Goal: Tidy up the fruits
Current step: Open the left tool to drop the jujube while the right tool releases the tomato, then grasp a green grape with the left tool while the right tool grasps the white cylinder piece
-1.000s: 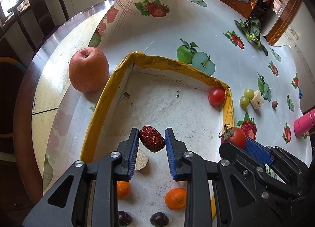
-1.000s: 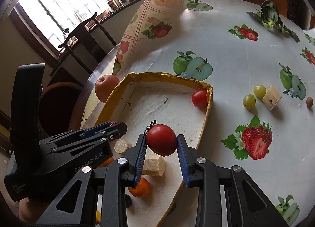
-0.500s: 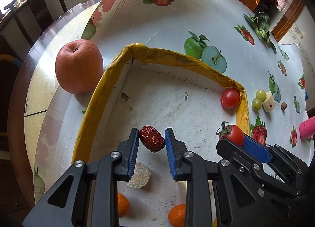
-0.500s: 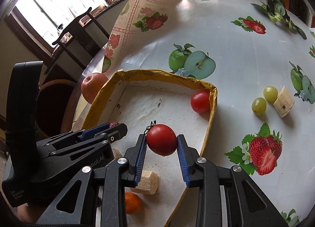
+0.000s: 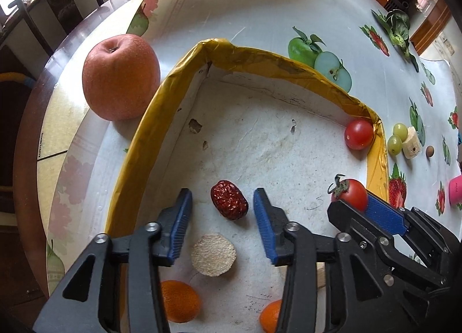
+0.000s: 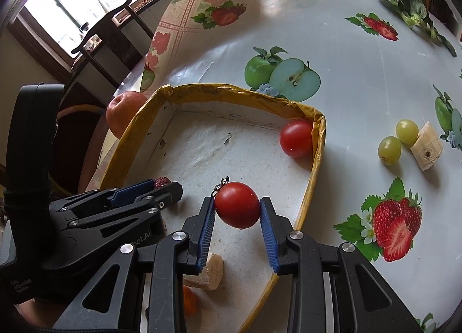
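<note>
I am looking down into the shallow white tray with the yellow taped rim [image 5: 150,119], which is sitting on the counter under a fruit-printed plastic cloth [image 6: 361,52]. My left hand-held gripper [image 5: 221,211] is opening its blue pads, and the wrinkled dark red jujube [image 5: 229,199] is lying on the tray floor between them, touching neither pad. My right hand-held gripper [image 6: 237,217] is pinching the round red tomato with the green stem [image 6: 237,204] just above the tray floor, near the right rim. A second, stemless red cherry tomato [image 6: 296,138] is resting in the tray's far right corner. Near the left hand-held gripper a round pale cut slice [image 5: 213,255] and a small orange citrus fruit [image 5: 180,301] are lying in the tray. A large reddish apple [image 5: 121,77] is standing on the counter just outside the left rim. Two green grapes [image 6: 398,138] and a pale cut chunk [image 6: 426,145] are lying right of the tray.
</note>
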